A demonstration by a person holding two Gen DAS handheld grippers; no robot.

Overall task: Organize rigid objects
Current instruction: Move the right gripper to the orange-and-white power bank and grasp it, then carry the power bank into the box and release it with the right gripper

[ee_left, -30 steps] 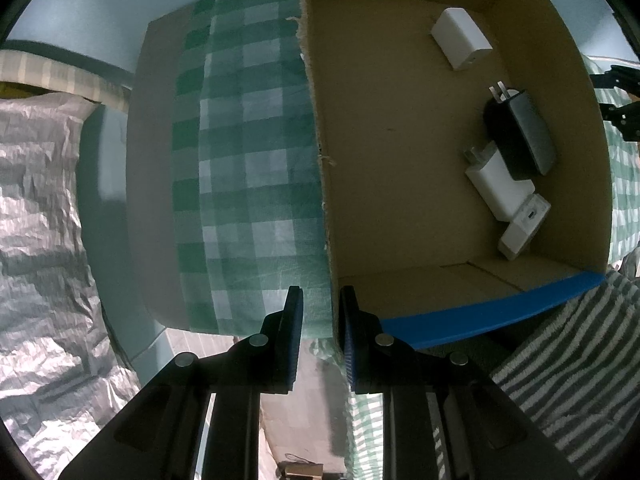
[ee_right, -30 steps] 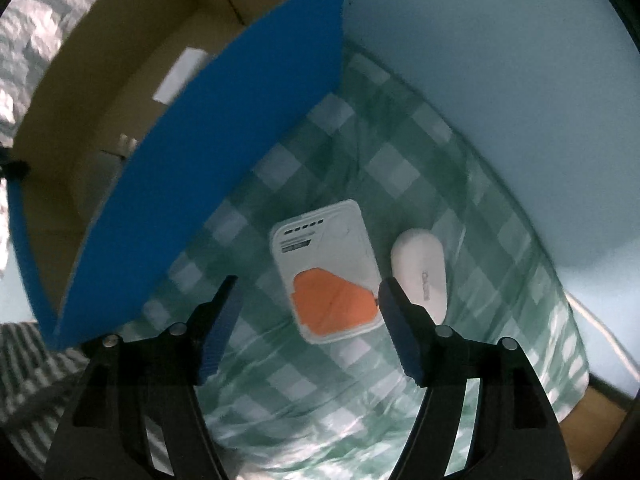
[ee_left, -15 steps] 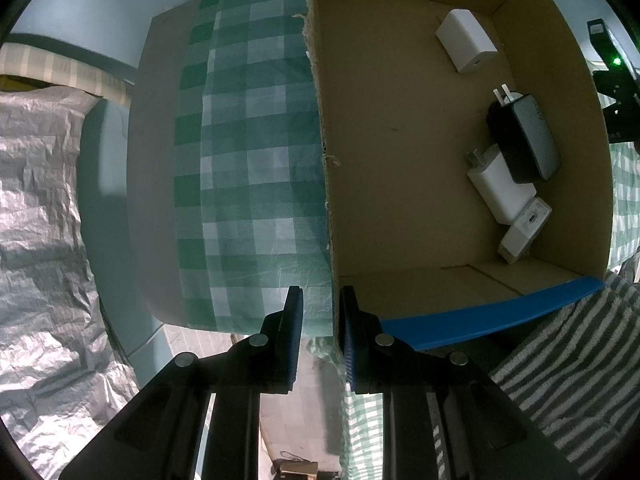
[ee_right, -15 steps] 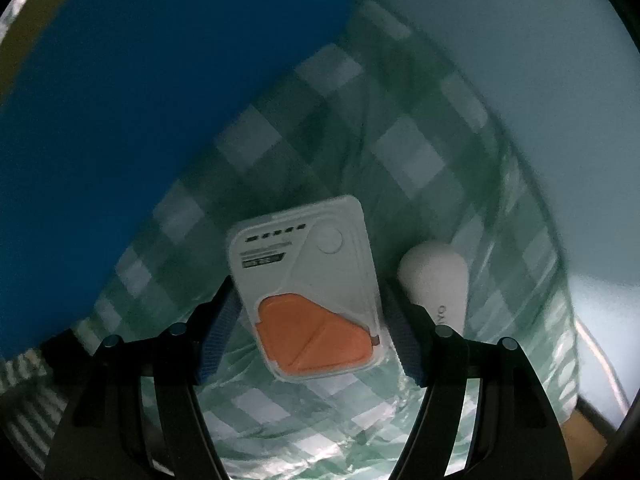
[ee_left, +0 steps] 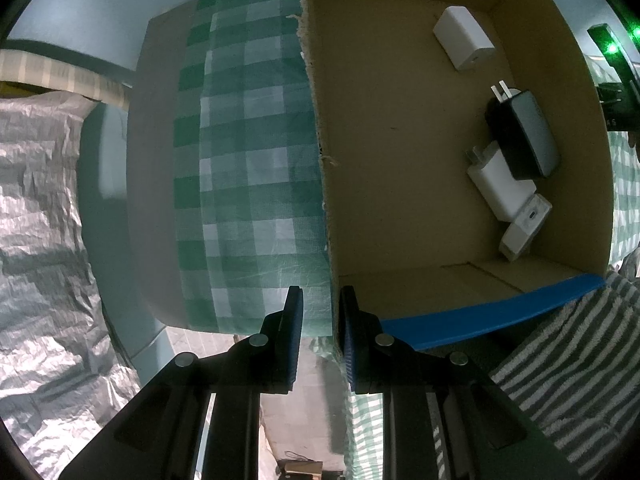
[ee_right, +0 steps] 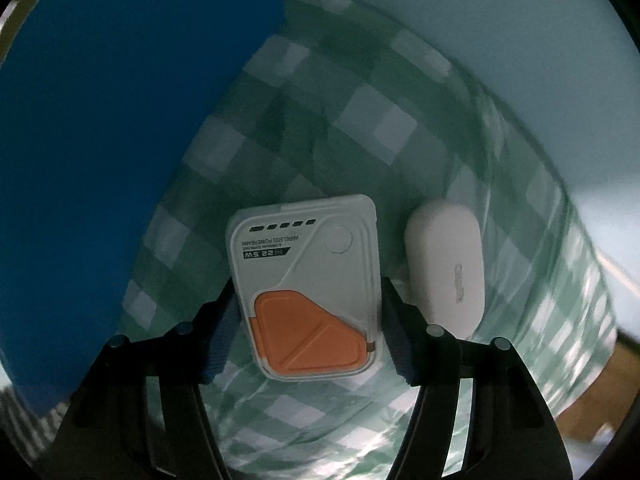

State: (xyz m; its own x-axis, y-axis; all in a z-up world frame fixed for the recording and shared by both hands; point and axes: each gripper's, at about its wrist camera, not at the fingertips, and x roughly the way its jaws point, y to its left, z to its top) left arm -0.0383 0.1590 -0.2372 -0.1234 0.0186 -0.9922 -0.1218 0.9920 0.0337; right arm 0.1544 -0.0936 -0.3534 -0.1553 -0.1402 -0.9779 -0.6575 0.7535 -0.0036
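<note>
Green-checked cloth covers the table; the right tool [ee_right: 308, 320] is closing around the white-and-orange flat power bank [ee_right: 306, 284] at lower centre, pads maybe not yet pressing. Its right finger could nudge the white oval plastic case [ee_right: 444, 268] just beside. Left tool [ee_left: 318, 328] is pinched on the brown cardboard box [ee_left: 400, 152] wall.

We see a green checked cloth [ee_left: 248, 184] draped over a pale blue table [ee_right: 500, 32], crinkled silver sheeting [ee_left: 44, 240] alongside, and a striped towel [ee_left: 568, 360].

The white charger [ee_left: 500, 190] lies partly hidden under the black adapter [ee_left: 524, 136]. The small print on the power bank [ee_right: 308, 288] blurs. The box's blue wall [ee_right: 120, 140] runs off frame.
</note>
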